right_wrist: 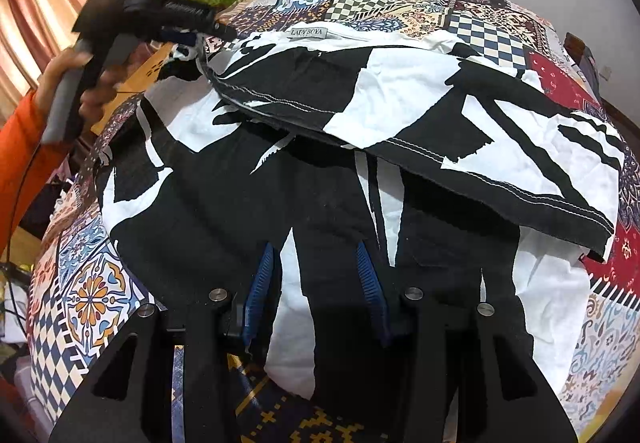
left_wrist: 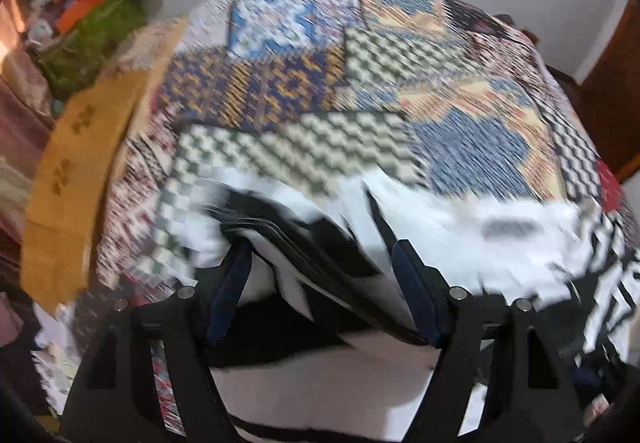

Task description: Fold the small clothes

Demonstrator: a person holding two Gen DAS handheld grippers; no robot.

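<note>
In the blurred left wrist view, the left gripper (left_wrist: 320,263) is seen with jaws spread over the black-and-white garment (left_wrist: 460,227), which lies on a patchwork cloth (left_wrist: 320,83), nothing pinched. In the right wrist view, the right gripper's (right_wrist: 316,271) jaws are held part-spread against the garment (right_wrist: 320,183), whose far half is folded over ahead of them; whether cloth is pinched cannot be told.

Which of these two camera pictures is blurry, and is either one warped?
Left wrist view: heavy motion smear across the patchwork cover and the black-and-white garment. Right wrist view: sharp, the garment's neck label readable. Both views: fisheye bulge, dark corners.
</note>
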